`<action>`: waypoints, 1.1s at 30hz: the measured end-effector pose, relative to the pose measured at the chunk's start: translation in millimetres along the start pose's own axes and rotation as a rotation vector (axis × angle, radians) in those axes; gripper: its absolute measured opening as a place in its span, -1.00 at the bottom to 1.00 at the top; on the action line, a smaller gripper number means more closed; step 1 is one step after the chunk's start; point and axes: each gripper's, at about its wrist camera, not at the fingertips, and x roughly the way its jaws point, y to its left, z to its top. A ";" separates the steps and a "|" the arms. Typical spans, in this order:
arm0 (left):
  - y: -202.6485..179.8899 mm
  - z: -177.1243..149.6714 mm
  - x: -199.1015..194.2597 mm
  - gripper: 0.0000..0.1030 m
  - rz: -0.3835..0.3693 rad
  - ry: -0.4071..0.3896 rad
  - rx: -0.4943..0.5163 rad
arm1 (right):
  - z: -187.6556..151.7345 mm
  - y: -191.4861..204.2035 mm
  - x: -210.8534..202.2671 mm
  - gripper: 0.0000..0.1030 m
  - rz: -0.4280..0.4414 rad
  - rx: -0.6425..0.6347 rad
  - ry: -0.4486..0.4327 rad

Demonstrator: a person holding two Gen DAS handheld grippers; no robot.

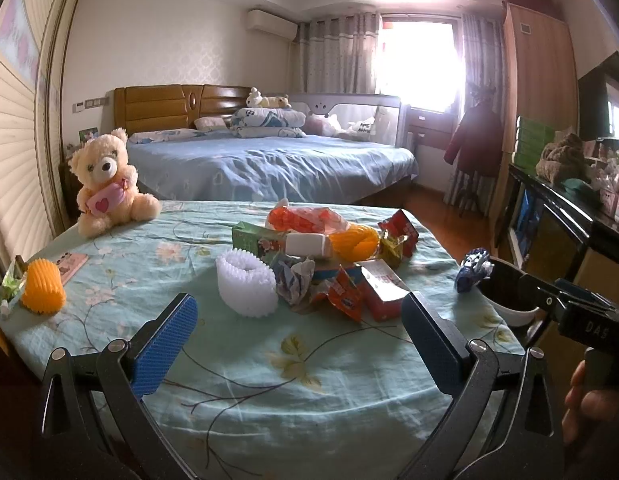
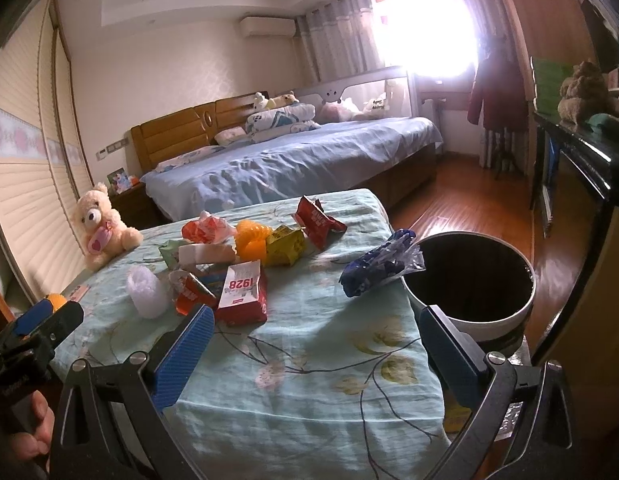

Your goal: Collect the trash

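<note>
Both grippers, left gripper [image 1: 299, 340] and right gripper [image 2: 315, 354], hang spread and empty. The crinkled blue-and-white plastic wrapper [image 2: 379, 268] perches at the table's three o'clock edge beside the dark white-rimmed bin [image 2: 469, 280]; a careless nudge could drop it outside.

Left claw [image 1: 299, 336] black linkage arms, silver screws, blue ribbed pads [image 1: 165, 348], right claw [image 2: 315, 356] alike
</note>
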 end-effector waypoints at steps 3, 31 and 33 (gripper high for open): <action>-0.1 0.0 -0.3 1.00 0.000 0.001 -0.001 | 0.2 1.1 0.5 1.00 0.003 -0.001 0.002; 0.7 -5.1 3.0 1.00 -0.005 0.012 -0.005 | -3.3 3.1 5.3 1.00 0.019 0.008 0.029; 0.6 -6.0 3.2 1.00 -0.006 0.013 -0.007 | -3.9 2.9 5.4 1.00 0.019 0.009 0.029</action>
